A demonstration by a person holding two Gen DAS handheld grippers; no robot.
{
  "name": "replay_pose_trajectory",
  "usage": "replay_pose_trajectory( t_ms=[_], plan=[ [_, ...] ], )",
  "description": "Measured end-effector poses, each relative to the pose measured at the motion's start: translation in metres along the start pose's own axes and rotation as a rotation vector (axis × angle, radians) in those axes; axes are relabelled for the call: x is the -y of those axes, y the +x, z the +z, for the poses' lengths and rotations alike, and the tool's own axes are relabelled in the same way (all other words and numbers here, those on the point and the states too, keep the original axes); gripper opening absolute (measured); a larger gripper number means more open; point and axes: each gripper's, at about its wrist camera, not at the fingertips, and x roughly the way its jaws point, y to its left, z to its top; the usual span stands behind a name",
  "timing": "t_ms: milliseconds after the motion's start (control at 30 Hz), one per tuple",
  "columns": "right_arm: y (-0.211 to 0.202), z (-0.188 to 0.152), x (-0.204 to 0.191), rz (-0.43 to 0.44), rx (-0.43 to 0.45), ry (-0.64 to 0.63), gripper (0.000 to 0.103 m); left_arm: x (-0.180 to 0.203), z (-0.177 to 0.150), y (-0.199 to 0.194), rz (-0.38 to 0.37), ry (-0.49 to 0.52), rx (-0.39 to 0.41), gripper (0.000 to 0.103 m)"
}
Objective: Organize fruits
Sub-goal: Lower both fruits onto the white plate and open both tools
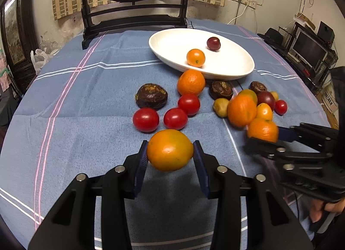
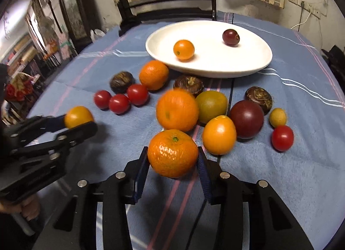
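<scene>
Both grippers are loaded: the left gripper [image 1: 170, 153] pinches a smooth yellow-orange fruit [image 1: 170, 150] between its blue pads, and the right gripper [image 2: 173, 159] has its pads against the sides of a dimpled mandarin [image 2: 173, 153], stem end up. Each fruit seems to hang just clear of the blue cloth [image 1: 86, 99], judging by the shadow beneath, though the fisheye makes that hard to be sure of. Ahead sits the white oval dish [image 2: 254, 64], holding only a small orange fruit [image 2: 183, 49] and a dark plum [image 2: 231, 37]; the loose pile of fruit lies between the grippers and its near rim. The step in hand looks like carrying these two to the dish. To do it well, lift each fruit high enough to pass over the pile, especially the second mandarin [image 2: 177, 109] right in front of the right one, which appears blurred and may be rolling. Bring the two in one after the other so the tools do not cross, lower close to the dish floor toward its middle, and release gently, since round fruit dropped near the shallow rim could roll out.
</scene>
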Motion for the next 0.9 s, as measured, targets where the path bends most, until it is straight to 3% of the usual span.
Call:
replay_pose_trajectory(
  t_ms=[100, 300, 533, 767, 833, 867, 900],
  plan=[
    [-0.027, 0.014, 0.012, 0.029, 0.080, 0.018, 0.044, 0.001, 0.014, -0.004, -0.014, 0.012, 0.017, 0.040],
    [-0.040, 0.056, 0.029, -0.042, 0.182, 0.003, 0.044, 0.007, 0.071, 0.001, -0.022, 0.023, 0.061, 0.040],
    [0.010, 0.093, 0.047, -0.091, 0.117, 0.010, 0.044, 0.010, 0.143, 0.060, 0.010, -0.020, 0.020, 0.040],
    [0.037, 0.101, 0.054, -0.100, 0.075, 0.020, 0.045, 0.010, 0.167, 0.113, 0.032, -0.044, -0.041, 0.041],
    [0.041, 0.101, 0.056, -0.109, 0.064, 0.020, 0.050, 0.007, 0.170, 0.116, 0.027, -0.059, -0.043, 0.048],
    [0.040, 0.099, 0.056, -0.115, 0.072, 0.022, 0.059, 0.006, 0.171, 0.116, 0.023, -0.064, -0.044, 0.060],
    [0.038, 0.098, 0.057, -0.115, 0.087, 0.026, 0.061, 0.004, 0.171, 0.114, 0.020, -0.071, -0.035, 0.066]
  ],
)
